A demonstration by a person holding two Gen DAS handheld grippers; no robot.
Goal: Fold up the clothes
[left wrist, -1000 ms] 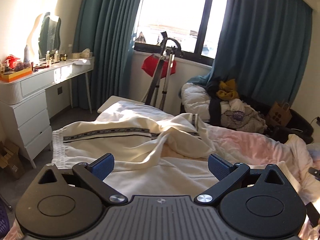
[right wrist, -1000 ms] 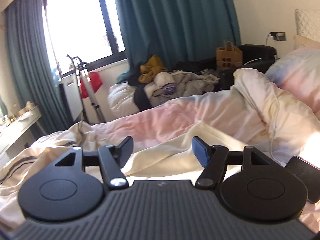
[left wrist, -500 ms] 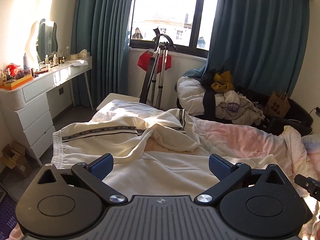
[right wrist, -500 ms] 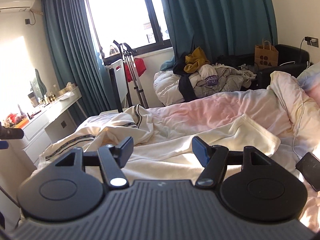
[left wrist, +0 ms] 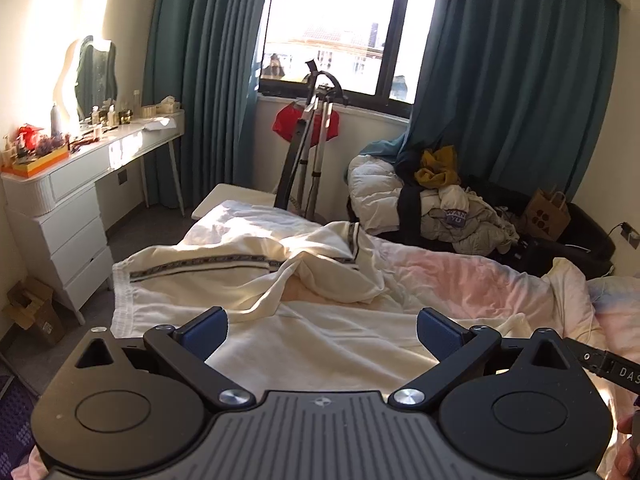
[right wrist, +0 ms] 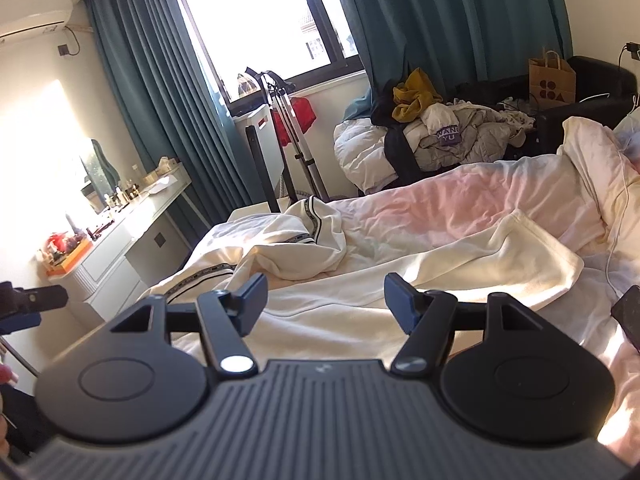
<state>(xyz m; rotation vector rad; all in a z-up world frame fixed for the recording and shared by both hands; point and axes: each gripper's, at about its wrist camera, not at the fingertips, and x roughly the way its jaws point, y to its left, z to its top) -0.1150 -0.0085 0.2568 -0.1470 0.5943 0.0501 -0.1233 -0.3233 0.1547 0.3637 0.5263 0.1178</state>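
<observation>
A cream garment with a patterned dark trim band [left wrist: 248, 276] lies rumpled across the near end of a bed [left wrist: 472, 280] covered in pale pink bedding, one part bunched into a peak toward the middle of the mattress and a flatter cream panel spread in front. Two handheld grippers hover above it, neither touching the cloth: the left gripper [left wrist: 322, 330] stands with its blue-padded jaws wide apart and nothing between them, and the right gripper [right wrist: 325, 300] is likewise parted, a little narrower, and empty. The right wrist view alone shows the garment's far squared corner [right wrist: 560, 256] lying toward the pillow end, a thin white cable [right wrist: 618, 216] trailing over the bedding, a dark phone-like slab [right wrist: 630, 316] at the bed's right edge, and a wall air conditioner [right wrist: 32, 12] high on the left; it also catches the tip of the left gripper at its left margin. The left wrist view alone shows a cardboard box [left wrist: 32, 312] on the floor beside the white dressing table [left wrist: 80, 208], the table's three drawers, and its wavy mirror [left wrist: 94, 74] in full. Both views share one window flanked by two teal curtains [left wrist: 516, 92], one folded metal stand [left wrist: 308, 160] with one red cloth [left wrist: 286, 126] behind it, one heap of clothes [left wrist: 448, 204] topped by a mustard item, and one brown paper bag [left wrist: 548, 214] with black dots on a dark seat.
</observation>
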